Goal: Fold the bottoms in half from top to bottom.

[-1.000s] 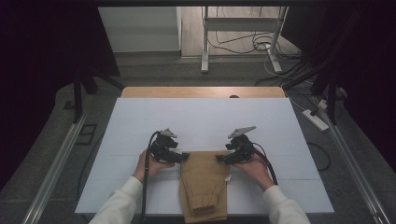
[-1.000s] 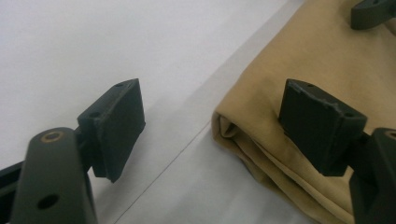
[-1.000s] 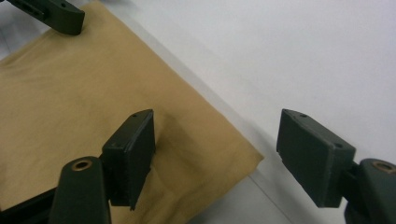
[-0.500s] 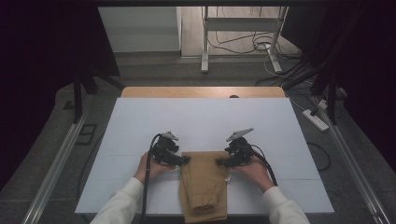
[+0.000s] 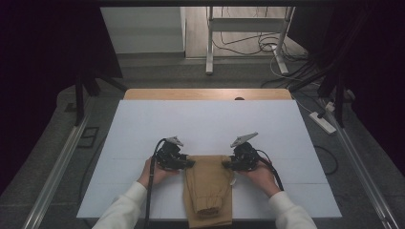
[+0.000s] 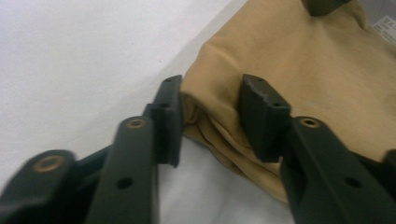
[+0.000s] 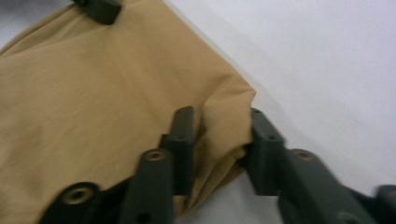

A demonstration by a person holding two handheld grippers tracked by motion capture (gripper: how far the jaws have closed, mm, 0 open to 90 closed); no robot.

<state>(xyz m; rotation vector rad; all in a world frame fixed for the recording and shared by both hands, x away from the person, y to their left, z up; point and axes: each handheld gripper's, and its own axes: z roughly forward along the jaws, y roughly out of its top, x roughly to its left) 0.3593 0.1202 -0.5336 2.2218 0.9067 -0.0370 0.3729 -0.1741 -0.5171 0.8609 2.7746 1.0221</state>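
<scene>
While a person's two hands rest on the white table (image 5: 200,124), a folded pair of tan trousers (image 5: 208,188) lies at the lower centre of the high view, its near end hanging over the table's front edge. The left gripper (image 5: 190,163) sits at the garment's upper left corner and the right gripper (image 5: 226,164) at its upper right corner, both pointing inward toward each other. In the left gripper view, the jaws have just been closing and now bracket the folded corner of the cloth: one pad lies against the fabric's edge, the other rests on top of the layers, so the corner is pinched between them. In the right gripper view, the jaws have likewise just been closing, and bunched tan fabric is squeezed between the two pads at the lower middle of the frame. A grey three-cornered plate tops each gripper, and a black cable (image 5: 152,191) trails back along the left sleeve.
</scene>
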